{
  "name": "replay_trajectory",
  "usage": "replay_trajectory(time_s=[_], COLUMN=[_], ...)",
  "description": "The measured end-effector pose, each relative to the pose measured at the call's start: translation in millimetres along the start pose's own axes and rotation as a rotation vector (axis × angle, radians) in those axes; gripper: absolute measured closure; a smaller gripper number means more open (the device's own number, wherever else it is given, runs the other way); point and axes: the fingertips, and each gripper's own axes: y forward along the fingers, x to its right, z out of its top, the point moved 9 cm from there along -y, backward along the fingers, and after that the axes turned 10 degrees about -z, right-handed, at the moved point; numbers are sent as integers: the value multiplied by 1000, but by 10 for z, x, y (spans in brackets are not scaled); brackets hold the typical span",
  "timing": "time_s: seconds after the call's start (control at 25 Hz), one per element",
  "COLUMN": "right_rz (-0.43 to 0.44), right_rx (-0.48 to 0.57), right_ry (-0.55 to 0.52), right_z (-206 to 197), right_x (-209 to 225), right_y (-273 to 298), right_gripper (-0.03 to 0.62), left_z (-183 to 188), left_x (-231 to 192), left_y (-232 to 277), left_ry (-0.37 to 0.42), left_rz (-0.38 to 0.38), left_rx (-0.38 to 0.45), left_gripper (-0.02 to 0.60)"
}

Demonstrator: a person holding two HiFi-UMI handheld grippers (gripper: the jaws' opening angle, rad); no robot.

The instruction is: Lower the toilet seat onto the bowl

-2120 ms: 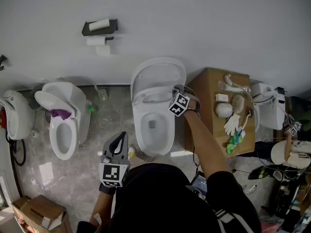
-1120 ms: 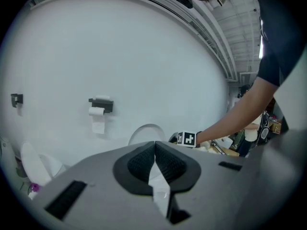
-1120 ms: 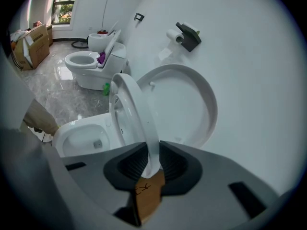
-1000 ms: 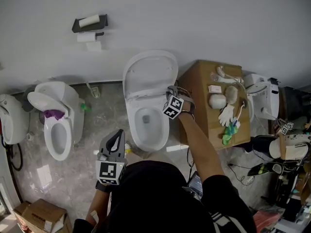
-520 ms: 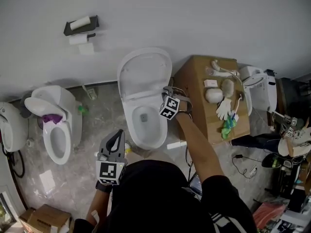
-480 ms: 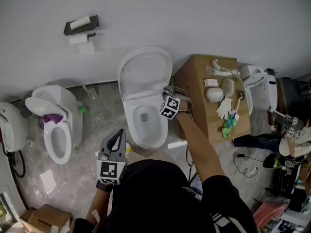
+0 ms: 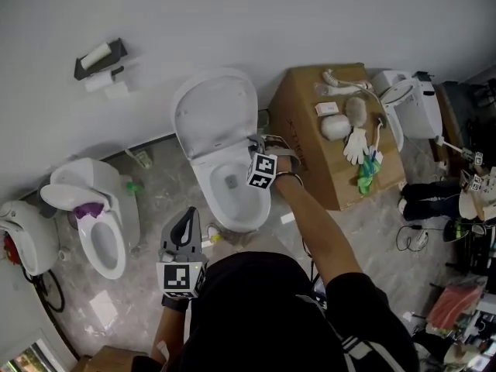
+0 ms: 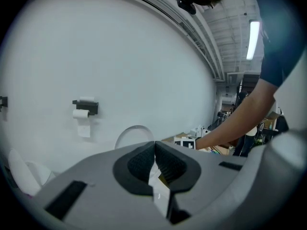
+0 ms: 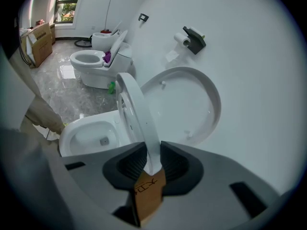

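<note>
A white toilet stands against the wall, its lid (image 7: 215,111) leaning back and its bowl (image 7: 249,215) uncovered. My right gripper (image 7: 257,144) reaches over the bowl's right side and is shut on the toilet seat (image 9: 136,111). In the right gripper view the seat stands tilted on edge between the lid (image 9: 189,104) and the bowl (image 9: 91,135), its rim pinched between the pads of that gripper (image 9: 152,164). My left gripper (image 7: 188,217) hangs back near the bowl's front left, shut with nothing in it (image 8: 154,164).
A cardboard box (image 7: 306,157) right of the toilet carries gloves, brushes and sponges. A second toilet (image 7: 97,215) stands to the left, and a toilet roll holder (image 7: 97,59) hangs on the wall. A small bottle (image 7: 211,237) lies on the floor by the bowl.
The head view has swung, so the toilet now sits further left in it. My right gripper has drawn the seat a little away from the lid. The left gripper has stayed put.
</note>
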Motion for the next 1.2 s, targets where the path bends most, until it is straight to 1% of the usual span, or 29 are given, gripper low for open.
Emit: replay_trajectory(time_s=[0.24,0.56,0.72,0.88,1.2], right_rz=[7,17,53,94,80], right_rx=[-17,-14,6,21,20], right_ry=[-32,-20,34,31,28], right_z=[-27,-71,-137,-181,-246], right_x=[-37,-163,-231,-280,-416], right_y=[-53,-126,-158,-200,-277], right_gripper=[513,508,499,493,493], left_z=[8,-25,-12,-18,-18], left_x=[53,33,57,52,73], left_y=[21,23,32,44,82], left_ry=[-8,-1,-3,0,5], left_rz=[-5,-25,-31,-43,-65], left_rx=[-1,-12,-6,-13,-21], left_gripper=[569,569,569,569,569])
